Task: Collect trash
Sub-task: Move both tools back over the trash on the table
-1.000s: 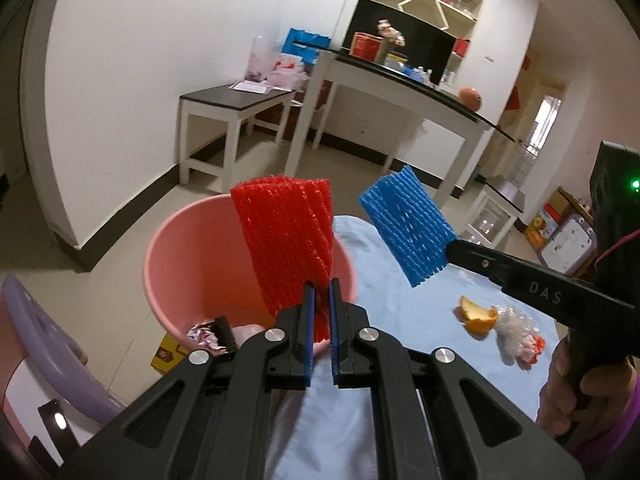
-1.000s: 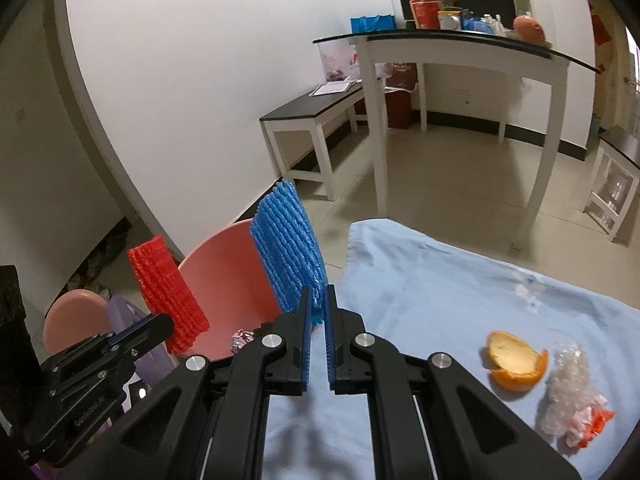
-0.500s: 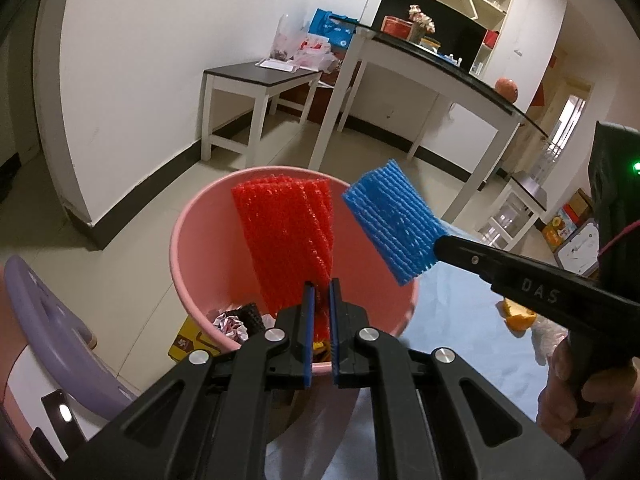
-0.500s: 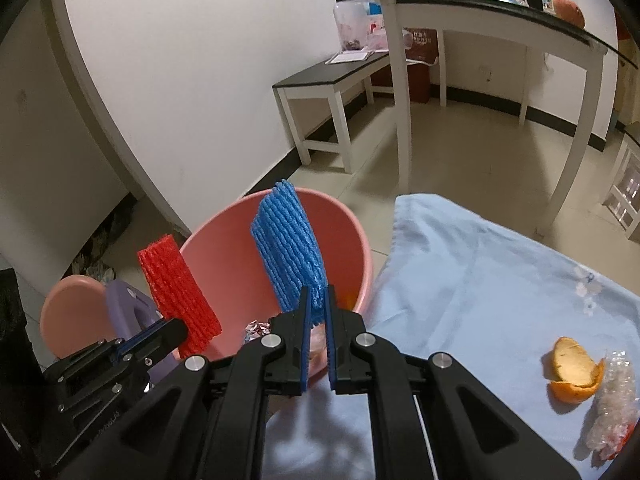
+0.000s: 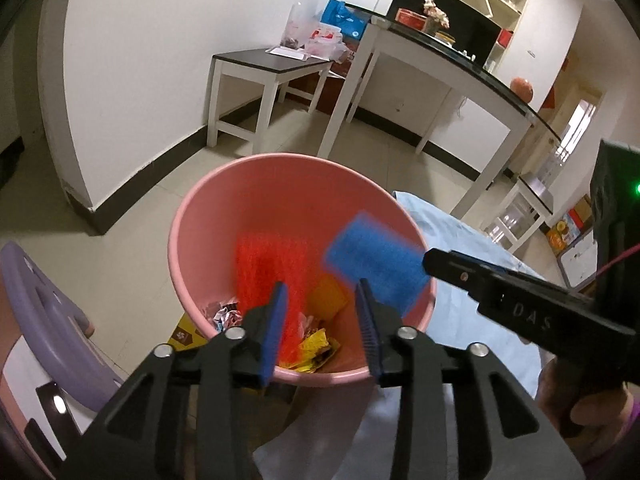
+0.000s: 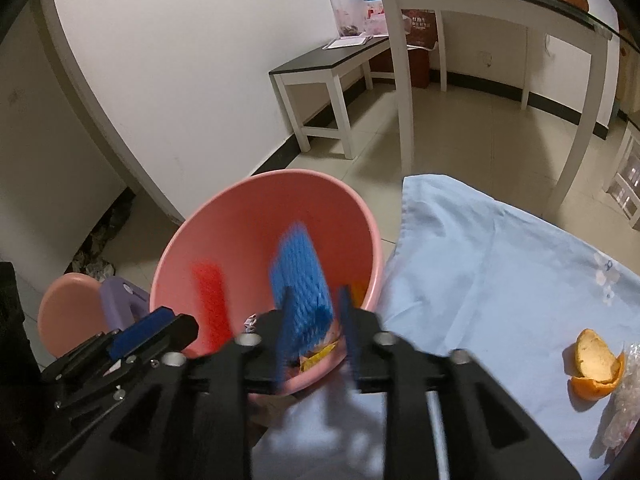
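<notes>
Both foam nets blurred inside pink bin mouth: red net ahead of left gripper, blue net ahead of right gripper. Both grippers spread, holding nothing. Orange peel on table right of bin, nearer right gripper.

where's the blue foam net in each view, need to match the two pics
Left wrist: the blue foam net is right of centre, blurred, over the pink bucket's right side, next to the red foam net.
Right wrist: the blue foam net is at lower centre, blurred, just ahead of the open right tongs.
Shared landmark: the pink bucket, under the net in both views.
</notes>
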`<action>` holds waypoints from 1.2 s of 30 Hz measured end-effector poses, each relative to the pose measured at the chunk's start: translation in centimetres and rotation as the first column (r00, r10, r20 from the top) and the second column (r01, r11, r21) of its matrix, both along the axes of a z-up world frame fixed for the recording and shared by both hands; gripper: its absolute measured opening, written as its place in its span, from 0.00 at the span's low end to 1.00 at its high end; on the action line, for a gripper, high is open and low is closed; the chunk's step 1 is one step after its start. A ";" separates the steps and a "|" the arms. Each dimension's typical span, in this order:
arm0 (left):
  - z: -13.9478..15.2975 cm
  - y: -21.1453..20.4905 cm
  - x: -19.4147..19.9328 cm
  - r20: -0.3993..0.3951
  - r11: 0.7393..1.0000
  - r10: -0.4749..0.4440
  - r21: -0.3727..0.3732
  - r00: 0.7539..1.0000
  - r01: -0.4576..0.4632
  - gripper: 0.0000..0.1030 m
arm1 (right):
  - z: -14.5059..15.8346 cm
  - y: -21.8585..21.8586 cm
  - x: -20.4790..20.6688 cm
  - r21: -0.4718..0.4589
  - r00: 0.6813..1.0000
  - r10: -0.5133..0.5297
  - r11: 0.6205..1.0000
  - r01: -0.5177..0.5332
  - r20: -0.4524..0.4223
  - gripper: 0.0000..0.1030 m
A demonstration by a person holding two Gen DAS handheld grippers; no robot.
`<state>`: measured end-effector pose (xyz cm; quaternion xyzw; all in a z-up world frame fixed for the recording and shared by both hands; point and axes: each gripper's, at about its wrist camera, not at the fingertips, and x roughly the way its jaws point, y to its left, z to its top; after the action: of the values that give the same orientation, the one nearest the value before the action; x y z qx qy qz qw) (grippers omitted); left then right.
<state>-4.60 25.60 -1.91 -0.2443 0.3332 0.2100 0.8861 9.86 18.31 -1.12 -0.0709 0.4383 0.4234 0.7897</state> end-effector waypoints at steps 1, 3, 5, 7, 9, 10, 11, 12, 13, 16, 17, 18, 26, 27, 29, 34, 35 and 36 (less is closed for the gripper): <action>0.0 0.1 -0.1 0.003 1.000 0.002 -0.007 1.000 -0.002 0.36 | 0.0 -0.1 0.0 0.003 1.000 -0.002 1.000 0.002 -0.002 0.31; 0.0 0.1 -0.1 0.004 1.000 0.003 -0.014 1.000 -0.003 0.36 | 0.0 -0.2 0.0 0.004 1.000 -0.001 1.000 0.001 -0.005 0.31; 0.0 0.0 -0.2 0.006 1.000 0.000 -0.019 1.000 0.000 0.36 | 0.0 -0.5 -0.1 0.007 1.000 0.002 1.000 -0.002 -0.007 0.31; 0.2 -0.2 -0.3 0.013 1.000 -0.004 -0.026 1.000 0.004 0.36 | 0.1 -0.7 -0.4 0.009 1.000 0.003 1.000 -0.003 -0.006 0.31; 0.3 -0.4 -0.5 0.019 1.000 -0.005 -0.030 1.000 0.005 0.36 | 0.2 -1.1 -0.7 0.010 1.000 0.006 1.000 -0.006 -0.002 0.31; 0.4 -0.7 -0.6 0.024 0.999 -0.008 -0.033 1.000 0.009 0.36 | 0.3 -1.3 -0.9 0.010 1.000 0.005 1.000 -0.005 0.002 0.31; 0.5 -0.8 -0.7 0.027 0.999 -0.010 -0.032 1.000 0.011 0.36 | 0.3 -1.4 -1.0 0.012 1.000 0.004 1.000 -0.005 0.005 0.32; 0.7 -1.1 -0.8 0.026 1.000 -0.011 -0.028 1.000 0.012 0.36 | 0.5 -1.8 -1.3 0.016 1.000 0.003 1.000 -0.003 0.012 0.32; 0.8 -1.3 -0.9 0.026 1.000 -0.013 -0.025 1.000 0.014 0.36 | 0.6 -2.0 -1.4 0.019 1.000 0.003 1.000 -0.003 0.016 0.32; 1.3 -2.1 -1.0 0.030 1.000 -0.030 -0.007 0.999 0.030 0.36 | 1.3 -3.1 -2.1 0.033 0.999 0.003 0.999 -0.004 0.032 0.34; 1.4 -2.5 -1.0 0.031 0.999 -0.033 0.002 0.999 0.033 0.36 | 1.5 -3.5 -2.3 0.037 0.999 0.002 0.999 -0.004 0.038 0.35; 1.6 -2.8 -1.1 0.031 0.999 -0.038 0.015 0.999 0.037 0.36 | 1.6 -4.1 -2.6 0.037 0.999 0.004 0.999 -0.005 0.048 0.35; 3.2 -6.2 -0.9 0.052 0.994 -0.084 0.079 0.995 0.079 0.36 | 3.0 -8.8 -4.3 0.039 0.994 -0.020 0.999 0.016 0.103 0.35; 3.5 -6.8 -0.8 0.056 0.992 -0.095 0.085 0.994 0.090 0.36 | 3.3 -9.4 -4.5 0.039 0.994 -0.024 0.999 0.019 0.108 0.35; 3.8 -7.6 -0.6 0.061 0.990 -0.109 0.094 0.992 0.103 0.36 | 3.6 -10.8 -4.8 0.040 0.992 -0.037 0.999 0.033 0.119 0.35; 4.5 -10.1 -0.3 0.074 0.985 -0.158 0.076 0.985 0.152 0.36 | 4.2 -14.4 -5.4 0.050 0.990 -0.077 0.996 0.072 0.114 0.36; 4.5 -10.6 -0.1 0.072 0.985 -0.165 0.068 0.984 0.160 0.36 | 4.2 -15.0 -5.5 0.051 0.990 -0.082 0.996 0.077 0.111 0.36; 4.5 -11.0 0.0 0.073 0.983 -0.174 0.064 0.982 0.169 0.36 | 4.2 -15.6 -5.6 0.051 0.990 -0.088 0.995 0.083 0.108 0.36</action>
<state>-4.61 14.64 2.62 -0.1970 0.3120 0.1327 0.9199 4.30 2.69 3.08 -0.0567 0.3867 0.3946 0.8316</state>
